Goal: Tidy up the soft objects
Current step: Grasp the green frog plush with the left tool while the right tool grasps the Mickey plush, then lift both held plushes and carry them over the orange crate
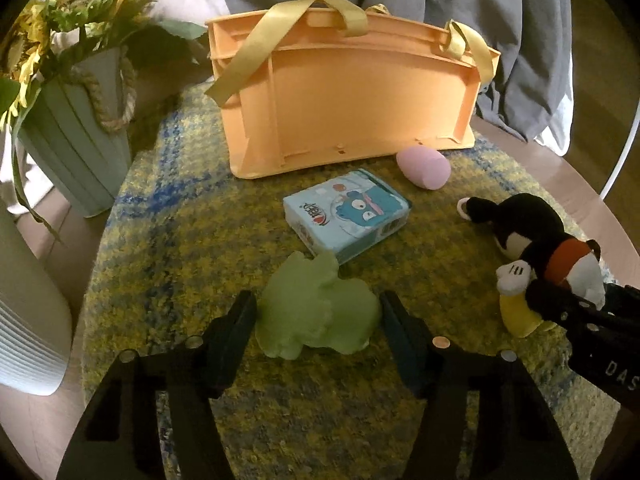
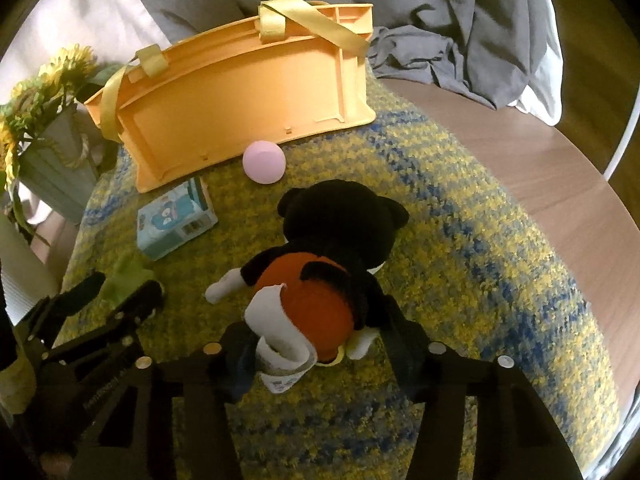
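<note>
The left hand-held gripper (image 1: 318,320) brackets a green squishy toy (image 1: 316,314) near the table's (image 2: 540,184) front edge, pads seemingly just touching. The right hand-held gripper (image 2: 320,350) closes on a black mouse plush (image 2: 332,264). An orange basket (image 1: 344,96) stands toward the back edge.

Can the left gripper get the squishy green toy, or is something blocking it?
Probably yes. The left gripper already has a finger on each side of the green toy, and nothing lies between them.
</note>
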Available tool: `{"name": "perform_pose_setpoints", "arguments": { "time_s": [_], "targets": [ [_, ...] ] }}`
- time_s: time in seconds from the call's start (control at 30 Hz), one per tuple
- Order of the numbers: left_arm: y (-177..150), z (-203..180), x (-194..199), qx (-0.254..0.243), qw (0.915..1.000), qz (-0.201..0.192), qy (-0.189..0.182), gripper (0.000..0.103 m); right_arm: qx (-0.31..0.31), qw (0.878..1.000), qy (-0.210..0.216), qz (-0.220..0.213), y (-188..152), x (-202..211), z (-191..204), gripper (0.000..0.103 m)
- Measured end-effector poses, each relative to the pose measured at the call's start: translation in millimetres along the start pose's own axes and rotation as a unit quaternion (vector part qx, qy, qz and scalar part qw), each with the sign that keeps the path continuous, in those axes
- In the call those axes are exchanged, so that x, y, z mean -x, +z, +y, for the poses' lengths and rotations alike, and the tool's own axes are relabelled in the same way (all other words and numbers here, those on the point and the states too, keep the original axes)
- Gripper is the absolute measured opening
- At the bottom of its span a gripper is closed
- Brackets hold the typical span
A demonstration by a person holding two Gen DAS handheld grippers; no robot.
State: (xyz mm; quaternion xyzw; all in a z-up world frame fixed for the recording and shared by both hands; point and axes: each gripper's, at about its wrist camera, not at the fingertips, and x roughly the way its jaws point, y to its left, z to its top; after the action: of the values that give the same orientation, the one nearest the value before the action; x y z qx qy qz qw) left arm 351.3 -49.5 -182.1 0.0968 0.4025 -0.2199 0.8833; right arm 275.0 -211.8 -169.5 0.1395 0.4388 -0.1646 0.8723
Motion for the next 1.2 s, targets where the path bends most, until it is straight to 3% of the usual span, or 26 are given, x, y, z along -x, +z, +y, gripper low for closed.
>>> {"name": "perform_pose_setpoints", "arguments": {
  "time_s": [0.17,0.2,0.4,0.8,1.2],
  "targets": [
    [-1,-3,8,-0.002,1.0,-0.008,0.005,0.059,0.003,1.0,-0.001,-0.006,-1,3,-2,0.047],
    [-2,-3,10,-0.001,1.0,-0.008,0.005,0.049,0.003,1.0,-0.001,-0.007,-1,4,-3,0.047],
    [-2,-8,23,0.006,0.9999,-0.014,0.008,0.044,0.008,1.0,0.005,-0.016,0,13,-7,0.045],
    [2,-16,58,0.027,0.9985,-0.046,0.015,0.043,0.036,0.997,0.023,-0.057,7,43,-9,0.044],
    [18,-25,108,0.048,0.9928,-0.108,0.018,0.043,0.052,0.993,0.05,-0.095,19,75,-18,0.044]
  ]
}}
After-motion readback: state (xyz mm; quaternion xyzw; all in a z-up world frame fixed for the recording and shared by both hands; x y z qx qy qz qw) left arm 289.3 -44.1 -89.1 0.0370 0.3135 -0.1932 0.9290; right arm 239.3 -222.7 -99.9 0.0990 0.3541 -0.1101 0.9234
